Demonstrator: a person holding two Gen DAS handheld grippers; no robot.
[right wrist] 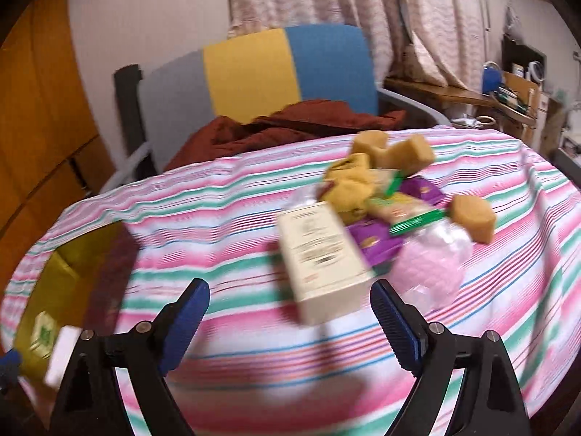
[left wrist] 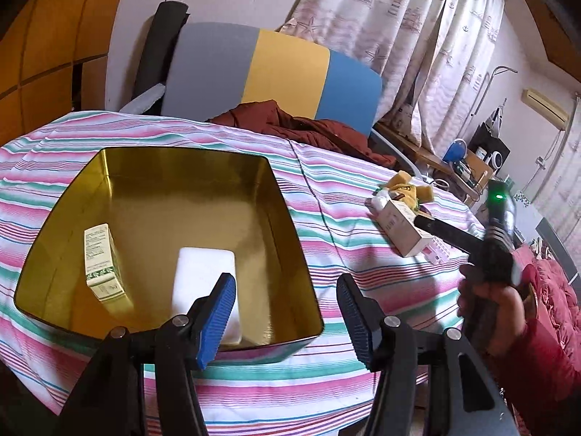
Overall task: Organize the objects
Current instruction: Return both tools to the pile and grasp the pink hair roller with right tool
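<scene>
A gold tin box [left wrist: 276,196] stands open on the striped table. Inside it lie a green-and-cream carton [left wrist: 102,265] and a white block [left wrist: 203,272]. My left gripper [left wrist: 285,319] is open and empty over the tin's near right corner. My right gripper [right wrist: 290,321] is open and empty, just short of a white carton [right wrist: 319,258] lying on the cloth. Behind that carton is a pile: yellow sponges [right wrist: 395,150], purple packets [right wrist: 377,241], a green-edged packet [right wrist: 406,214] and a pink plastic bag [right wrist: 432,261]. The right wrist view is blurred. The right gripper also shows in the left wrist view [left wrist: 428,223], beside the white carton [left wrist: 403,229].
A grey, yellow and blue chair [left wrist: 276,72] with a dark red cloth [left wrist: 308,127] stands behind the table. Curtains [left wrist: 417,36] and a cluttered shelf [left wrist: 479,163] are at the right. The tin shows at the left edge of the right wrist view [right wrist: 69,261].
</scene>
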